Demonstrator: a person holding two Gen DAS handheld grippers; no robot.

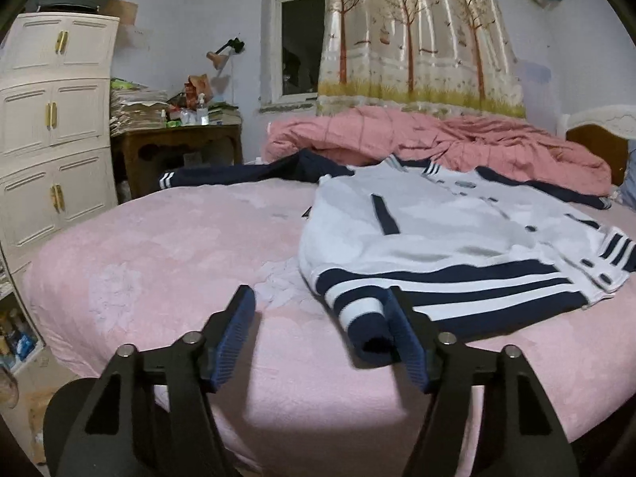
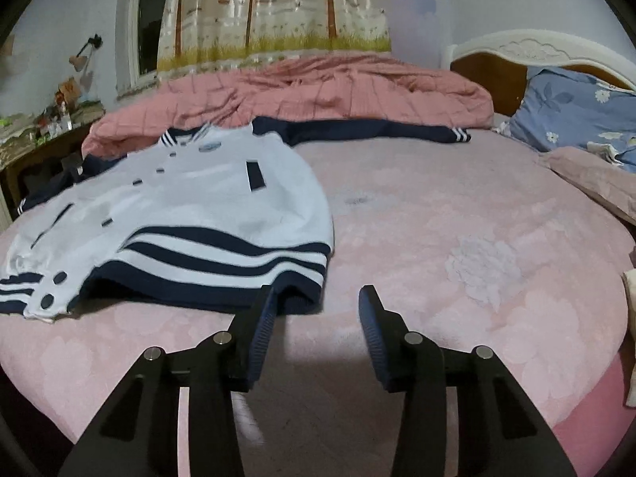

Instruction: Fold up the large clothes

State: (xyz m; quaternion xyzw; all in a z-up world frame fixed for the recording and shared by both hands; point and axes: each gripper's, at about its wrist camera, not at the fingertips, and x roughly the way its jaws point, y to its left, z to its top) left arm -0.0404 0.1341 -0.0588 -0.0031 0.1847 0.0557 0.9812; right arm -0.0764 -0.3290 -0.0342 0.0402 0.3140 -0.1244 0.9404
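Observation:
A white jacket [image 1: 437, 222] with navy sleeves and a navy-and-white striped hem lies front up on the pink bed sheet [image 1: 179, 246]. My left gripper [image 1: 318, 292] is open at the bed's near edge. The hem's left corner [image 1: 369, 330] lies between its fingers, against the right one, and the left finger is clear of the cloth. In the right wrist view the jacket [image 2: 198, 198] is at the left. My right gripper [image 2: 318, 290] is open, and the hem's right corner [image 2: 298, 298] sits just inside its left finger [image 2: 262, 318].
A crumpled pink quilt [image 1: 437, 139] is heaped along the far side of the bed under a tree-print curtain [image 1: 417, 39]. A white cabinet [image 1: 51, 119] and a cluttered wooden table [image 1: 179, 147] stand at the left. A blue floral pillow [image 2: 576, 111] lies by the headboard [image 2: 536, 47].

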